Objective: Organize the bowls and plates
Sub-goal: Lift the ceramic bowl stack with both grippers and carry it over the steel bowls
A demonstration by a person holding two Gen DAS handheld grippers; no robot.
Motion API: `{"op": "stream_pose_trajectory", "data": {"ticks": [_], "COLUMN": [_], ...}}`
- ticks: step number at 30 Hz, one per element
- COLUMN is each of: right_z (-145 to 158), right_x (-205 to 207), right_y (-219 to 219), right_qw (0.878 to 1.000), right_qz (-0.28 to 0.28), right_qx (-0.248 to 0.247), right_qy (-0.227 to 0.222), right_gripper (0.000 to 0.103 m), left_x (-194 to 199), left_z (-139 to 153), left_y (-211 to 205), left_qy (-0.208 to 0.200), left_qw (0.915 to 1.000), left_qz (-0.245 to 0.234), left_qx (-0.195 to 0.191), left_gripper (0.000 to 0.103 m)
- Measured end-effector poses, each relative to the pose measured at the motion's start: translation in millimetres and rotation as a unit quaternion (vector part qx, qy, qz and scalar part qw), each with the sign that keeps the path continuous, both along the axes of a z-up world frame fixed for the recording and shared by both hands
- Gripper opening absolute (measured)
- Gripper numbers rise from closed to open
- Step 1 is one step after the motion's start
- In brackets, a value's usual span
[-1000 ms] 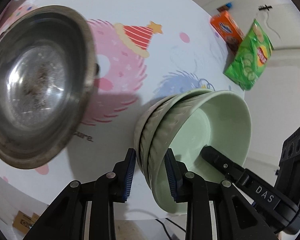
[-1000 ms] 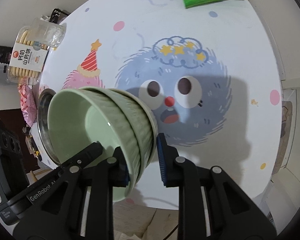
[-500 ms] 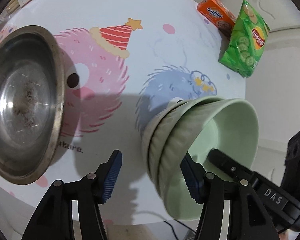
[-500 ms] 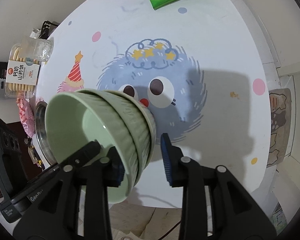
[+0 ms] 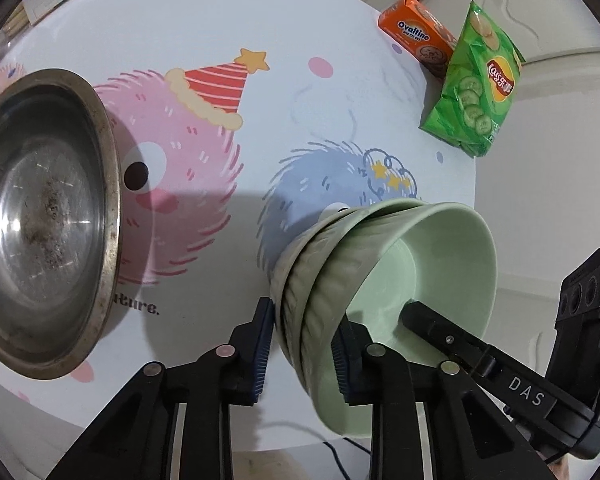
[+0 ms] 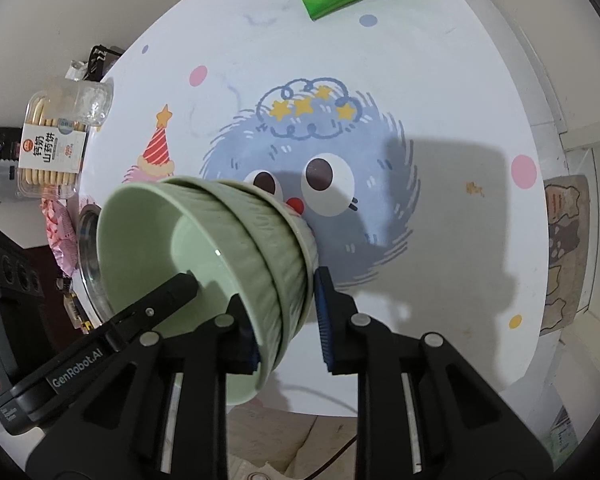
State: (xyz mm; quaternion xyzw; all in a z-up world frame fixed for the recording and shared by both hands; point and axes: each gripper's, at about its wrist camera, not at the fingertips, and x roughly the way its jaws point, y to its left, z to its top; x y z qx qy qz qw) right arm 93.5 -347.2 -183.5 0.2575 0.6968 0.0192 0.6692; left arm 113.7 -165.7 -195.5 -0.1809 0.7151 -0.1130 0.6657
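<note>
Above desk (image 5: 340,92): nested green bowls (image 5: 380,280), tilted, pinched at rim by left gripper (image 5: 302,344) and right gripper (image 6: 286,316) fingers — stacking done, set-down pending; steel bowl (image 5: 40,216) apart.

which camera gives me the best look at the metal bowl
The left wrist view: the metal bowl fills its left side, whole rim and speckled inside visible. In the right wrist view only a sliver of it shows, behind the green bowls.
</note>
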Motion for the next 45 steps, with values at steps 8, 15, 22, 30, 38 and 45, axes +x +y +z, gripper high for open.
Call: {"op": "stream_pose_trajectory", "data": {"ticks": [8, 15, 22, 30, 38, 45], "right_z": [3, -1, -9, -20, -19, -14], "right_x": [4, 4, 2, -6, -1, -2], "right_y": [1, 2, 4, -10, -1, 2], "right_qw": [1.000, 1.000, 0.999, 0.997, 0.998, 0.998], "right_qz": [0.001, 0.002, 0.009, -0.035, -0.016, -0.028], "right_qx": [-0.012, -0.002, 0.002, 0.043, 0.052, 0.054], "right_qy": [-0.001, 0.018, 0.036, 0.060, 0.043, 0.024], "right_gripper": [0.025, 0.025, 0.052, 0.059, 0.058, 0.045], "left_x": [7, 10, 13, 13, 13, 16], "left_z": [2, 1, -2, -22, -14, -7], "left_y": [1, -2, -11, -3, -1, -6], "left_qy": [0.002, 0.005, 0.003, 0.043, 0.026, 0.019], "left_qw": [0.9999, 0.9995, 0.9979, 0.9986, 0.9992, 0.9995], "left_qz": [-0.012, -0.029, -0.052, 0.000, 0.002, -0.022], "left_qx": [0.002, 0.013, 0.038, -0.031, -0.031, -0.009], "left_gripper": [0.021, 0.021, 0.062, 0.070, 0.049, 0.038]}}
